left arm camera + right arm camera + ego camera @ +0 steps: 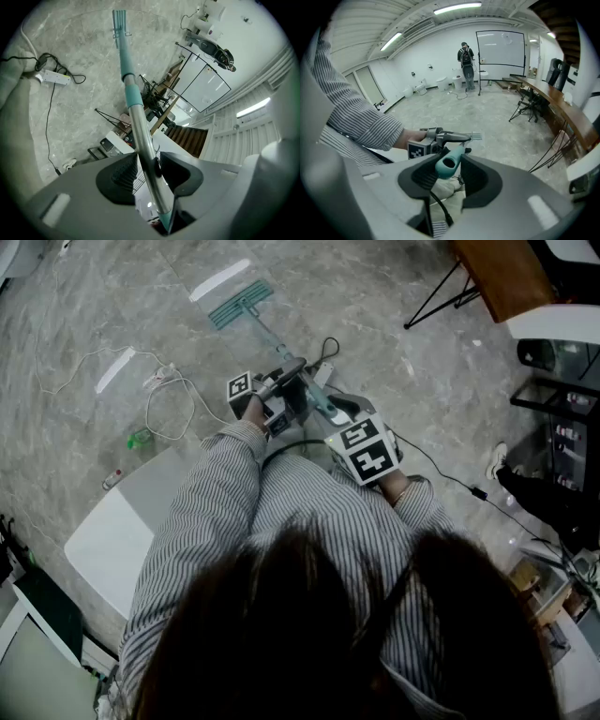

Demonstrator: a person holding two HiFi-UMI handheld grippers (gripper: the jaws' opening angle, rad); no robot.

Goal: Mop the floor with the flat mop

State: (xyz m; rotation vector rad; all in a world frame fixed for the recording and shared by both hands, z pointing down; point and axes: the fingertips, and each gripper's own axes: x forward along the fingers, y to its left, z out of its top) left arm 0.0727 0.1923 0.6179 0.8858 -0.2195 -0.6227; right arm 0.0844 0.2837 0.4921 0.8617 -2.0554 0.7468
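The flat mop's teal head (240,304) lies on the grey marble floor ahead of me. Its pole (272,341) slants back toward my body. My left gripper (286,381) is shut on the metal part of the pole (140,126), which passes between both pads and runs out to the mop head (119,21). My right gripper (330,413) sits closer to me. It is shut on the teal end of the handle (449,163), whose tip shows between the jaws. The left gripper (440,137) appears just beyond it in the right gripper view.
A white power strip (159,378) with looping cables lies on the floor to the left, also seen as the power strip (52,77). A white tabletop (117,531) is near left. Tripod legs (441,296) and a wooden desk (502,273) stand right. A person (465,58) stands far off.
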